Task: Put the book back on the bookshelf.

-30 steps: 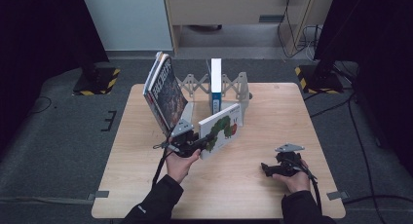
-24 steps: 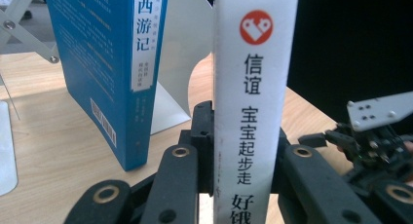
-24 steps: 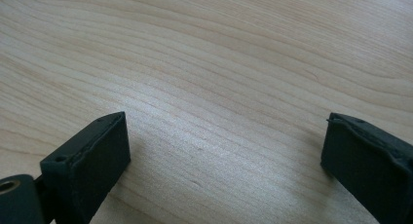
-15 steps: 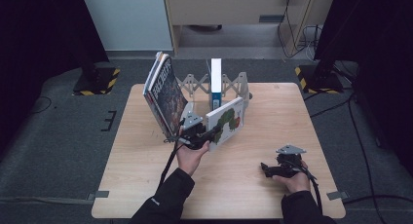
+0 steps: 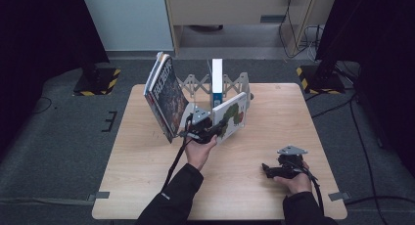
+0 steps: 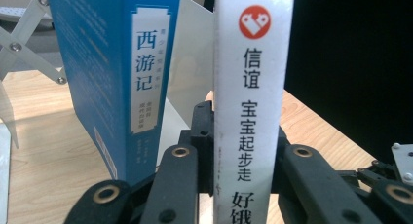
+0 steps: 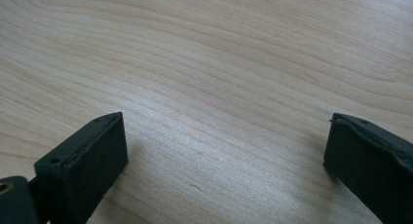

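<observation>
- White book [image 6: 253, 102] pinched at its spine in left gripper [image 6: 243, 156], tilted, just right of blue book [image 6: 122, 73].
- Right gripper [image 7: 224, 151] spread wide over bare worktop [image 7: 204, 63], well apart from blue book.

Pale wooden table [image 5: 147, 186], with a folding rack [image 5: 235, 83] and leaning books [image 5: 166, 98] at its far edge.

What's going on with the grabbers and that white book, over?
Left gripper shut on white book, tilted. Right gripper open over bare table. Blue book stands close beside, in the rack.
</observation>
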A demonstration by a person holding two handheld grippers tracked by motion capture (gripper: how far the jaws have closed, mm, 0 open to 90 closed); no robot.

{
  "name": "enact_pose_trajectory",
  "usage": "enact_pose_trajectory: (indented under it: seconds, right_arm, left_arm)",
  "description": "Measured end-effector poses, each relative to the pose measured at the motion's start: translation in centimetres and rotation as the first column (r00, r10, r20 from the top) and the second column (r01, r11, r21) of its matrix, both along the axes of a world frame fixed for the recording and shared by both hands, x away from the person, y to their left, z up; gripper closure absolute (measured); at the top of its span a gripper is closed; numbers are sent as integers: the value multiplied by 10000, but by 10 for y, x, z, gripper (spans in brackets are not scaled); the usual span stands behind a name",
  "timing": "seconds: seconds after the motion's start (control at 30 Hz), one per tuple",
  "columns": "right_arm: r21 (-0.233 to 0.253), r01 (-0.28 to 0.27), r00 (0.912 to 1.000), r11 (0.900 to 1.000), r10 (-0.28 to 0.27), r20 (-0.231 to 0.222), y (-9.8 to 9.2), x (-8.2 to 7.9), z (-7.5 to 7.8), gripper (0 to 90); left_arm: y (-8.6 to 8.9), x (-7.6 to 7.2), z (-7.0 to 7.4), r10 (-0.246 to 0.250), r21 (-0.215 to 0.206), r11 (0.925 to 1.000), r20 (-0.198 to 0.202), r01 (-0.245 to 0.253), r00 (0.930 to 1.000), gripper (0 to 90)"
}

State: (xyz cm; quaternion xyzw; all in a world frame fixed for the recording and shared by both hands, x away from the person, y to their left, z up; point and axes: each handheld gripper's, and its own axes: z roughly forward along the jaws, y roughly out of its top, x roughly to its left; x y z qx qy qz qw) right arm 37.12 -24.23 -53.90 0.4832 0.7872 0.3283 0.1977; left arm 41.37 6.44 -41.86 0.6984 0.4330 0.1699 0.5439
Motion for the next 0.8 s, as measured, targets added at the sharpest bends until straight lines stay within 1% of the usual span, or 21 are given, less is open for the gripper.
enact_pose_trajectory:
  seconds: [0.13, 0.23, 0.37, 0.7, 0.8]
  right_arm:
    - [3, 4, 10000, 10000, -4, 1, 0, 0, 0, 23]
    - [2, -2, 10000, 10000, 2, 1, 0, 0, 0, 22]
    - [0, -6, 10000, 10000, 6, -3, 0, 0, 0, 22]
    - [9, 2, 10000, 10000, -2, -7, 0, 0, 0, 22]
    - [12, 3, 10000, 10000, -3, -11, 0, 0, 0, 22]
  left_arm:
    - [-8, 3, -1, 176, 275, 9995, 123, -180, 9998, 742]
    - [-10, 6, -2, 230, 220, 9995, 108, -233, 9997, 742]
    - [-14, 9, -4, 363, 419, 9984, 214, -372, 9991, 742]
    - [-17, 18, -11, 630, 459, 9969, 146, -636, 9979, 742]
    - [-18, 20, -12, 700, 551, 9960, 153, -707, 9974, 742]
